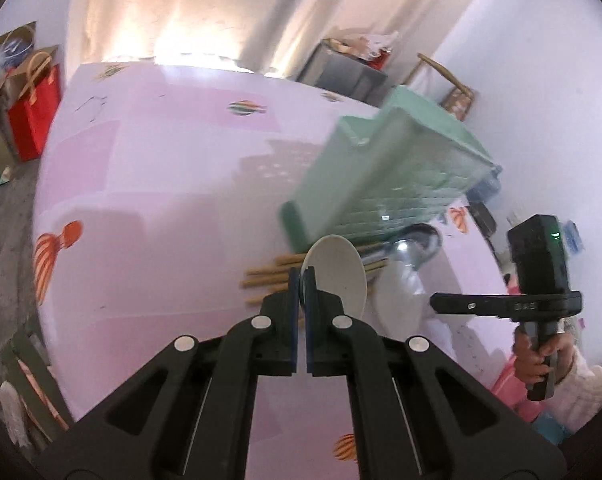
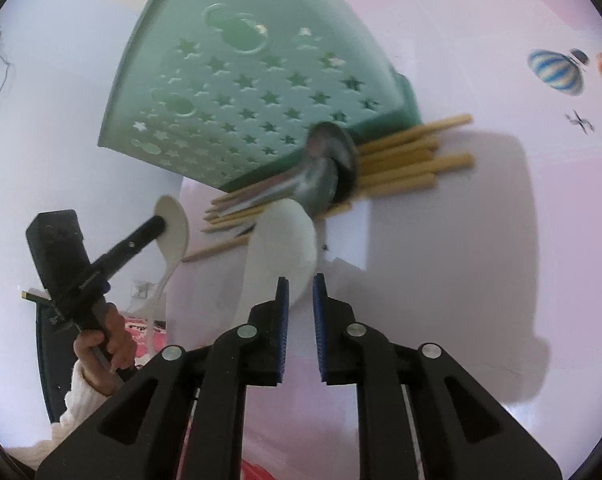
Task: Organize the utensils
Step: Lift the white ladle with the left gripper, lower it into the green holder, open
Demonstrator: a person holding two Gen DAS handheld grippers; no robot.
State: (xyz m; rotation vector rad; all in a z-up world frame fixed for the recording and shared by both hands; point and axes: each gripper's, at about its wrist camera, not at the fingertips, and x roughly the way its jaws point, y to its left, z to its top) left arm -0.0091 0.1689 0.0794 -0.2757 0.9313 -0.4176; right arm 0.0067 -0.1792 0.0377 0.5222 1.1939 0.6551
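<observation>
Gripping a white spoon (image 1: 335, 270) by the edge of its bowl, the left gripper (image 1: 302, 276) holds it clear of the table while the right gripper (image 2: 301, 280) stands empty.

Left pads are pressed together on the bowl rim; in the right wrist view the spoon's handle hangs down below that gripper, off the pink tablecloth (image 1: 161, 184). Right jaws are parted with a visible gap and nothing between them; a second white spoon (image 2: 281, 240) lies on the cloth just ahead of the left-hand pad (image 2: 282, 300). Beyond it a metal ladle (image 2: 329, 168) rests across a spread of wooden chopsticks (image 2: 413, 152), its bowl against the lower edge of a green star-perforated basket (image 2: 241, 92) that sits tilted over the pile. A hand (image 1: 537, 360) with a white sleeve holds the right gripper's handle.
</observation>
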